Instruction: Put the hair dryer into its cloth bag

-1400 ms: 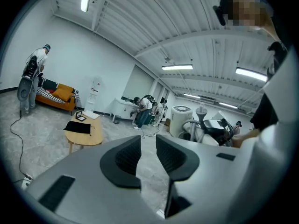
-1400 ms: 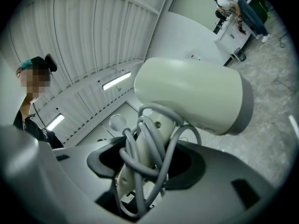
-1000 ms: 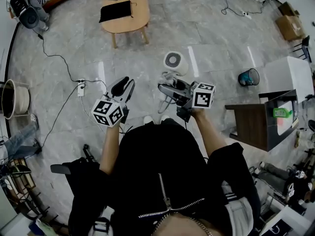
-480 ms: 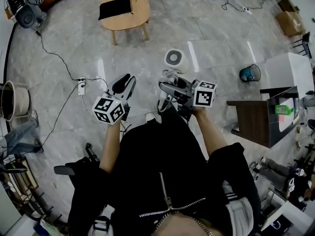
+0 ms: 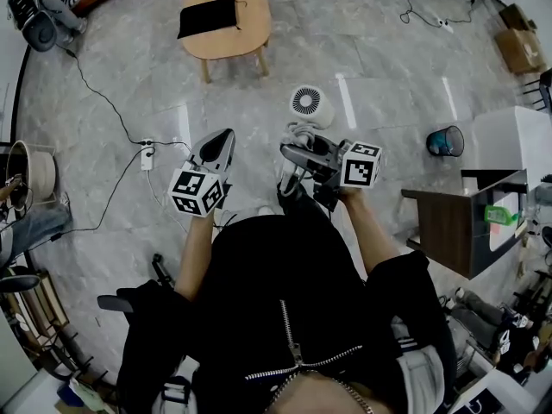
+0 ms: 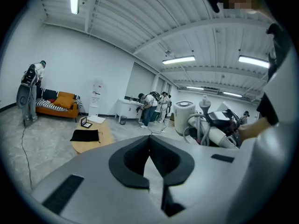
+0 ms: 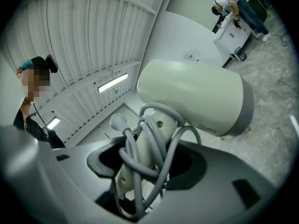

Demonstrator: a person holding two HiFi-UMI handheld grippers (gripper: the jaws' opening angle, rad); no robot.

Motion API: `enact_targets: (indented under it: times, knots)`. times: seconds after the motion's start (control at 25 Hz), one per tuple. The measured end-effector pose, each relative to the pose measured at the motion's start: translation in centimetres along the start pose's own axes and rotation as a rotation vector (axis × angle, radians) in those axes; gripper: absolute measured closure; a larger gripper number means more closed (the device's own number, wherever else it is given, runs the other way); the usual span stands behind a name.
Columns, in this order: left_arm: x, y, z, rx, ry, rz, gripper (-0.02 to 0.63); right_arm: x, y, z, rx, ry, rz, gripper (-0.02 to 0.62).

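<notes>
My right gripper [image 5: 297, 155] is shut on the handle of a white hair dryer [image 5: 304, 145], whose grey cord is wound around the handle. In the right gripper view the dryer [image 7: 196, 97] fills the frame, its handle clamped between the pads of the right gripper [image 7: 145, 169]. My left gripper [image 5: 216, 147] is shut and empty, and its pads meet in the left gripper view [image 6: 149, 148]. The black cloth bag [image 5: 207, 15] lies flat on a light wooden table [image 5: 246, 37] far ahead; the left gripper view also shows the bag [image 6: 85, 135].
A white round fan [image 5: 307, 103] stands on the marble floor just ahead of the dryer. A power strip [image 5: 147, 153] with a long cable lies to the left. To the right are a blue bin [image 5: 440, 141] and a dark desk [image 5: 440, 222]. People [image 6: 149, 107] stand at the far wall.
The left gripper's jaws have closed from partly open to shut. Both grippers have shifted a little forward with the person, the dryer still held in the right one.
</notes>
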State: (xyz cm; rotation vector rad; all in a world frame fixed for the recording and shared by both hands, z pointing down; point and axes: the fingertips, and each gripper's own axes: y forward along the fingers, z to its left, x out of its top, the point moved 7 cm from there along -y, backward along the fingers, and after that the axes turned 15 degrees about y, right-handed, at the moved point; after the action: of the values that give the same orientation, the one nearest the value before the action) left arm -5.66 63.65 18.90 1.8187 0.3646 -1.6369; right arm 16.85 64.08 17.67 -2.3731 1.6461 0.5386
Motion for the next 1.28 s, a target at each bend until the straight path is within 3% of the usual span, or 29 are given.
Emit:
enact_targets:
  times: [0.28,1.0,1.28]
  knots:
    - [2.2,4.7,1.6,0.014,0.025,-0.007,0.592,5.8,1.0,-1.8,0.022,-0.01,0.033,0.347]
    - [3.8,14.7,4.6,0.124,-0.071,0.04,0.592,16.3,1.3,-8.5,0.058,0.002,0.15,0.347]
    - [3.9,15.2,3.6,0.13,-0.064,0.068,0.592,16.3,0.5,-10.1,0.053,0.028,0.176,0.347]
